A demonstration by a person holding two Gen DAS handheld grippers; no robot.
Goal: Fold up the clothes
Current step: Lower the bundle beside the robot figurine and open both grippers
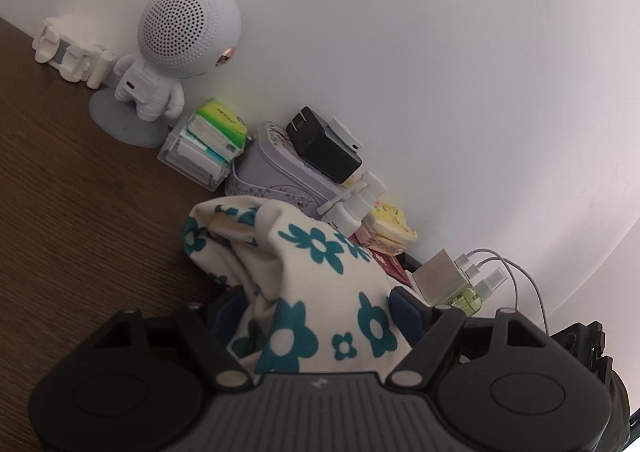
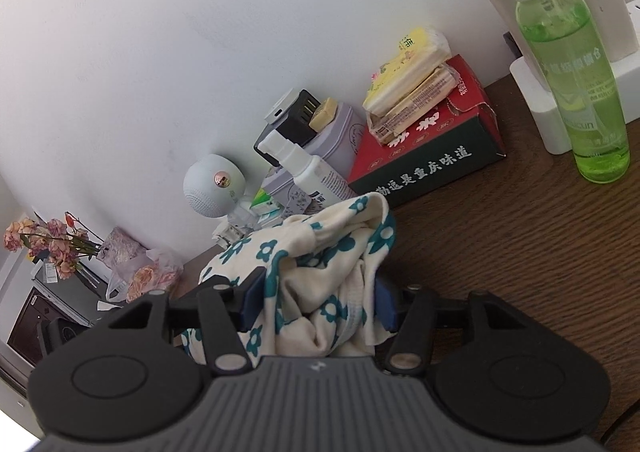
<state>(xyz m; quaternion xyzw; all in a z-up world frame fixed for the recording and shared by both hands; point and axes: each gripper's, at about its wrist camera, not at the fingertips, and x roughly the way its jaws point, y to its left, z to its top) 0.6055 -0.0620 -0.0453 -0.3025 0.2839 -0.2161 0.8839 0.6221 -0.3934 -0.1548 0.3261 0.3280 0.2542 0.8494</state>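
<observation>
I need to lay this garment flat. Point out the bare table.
Bare wood table lies left of the floral garment, in front of the astronaut speaker. More is free right of it, before the red box and green spray bottle. The wall edge is crowded.

I see one cream garment printed with teal flowers, bunched and rumpled on the dark wood table, rising toward twelve o'clock from bottom centre.
</observation>
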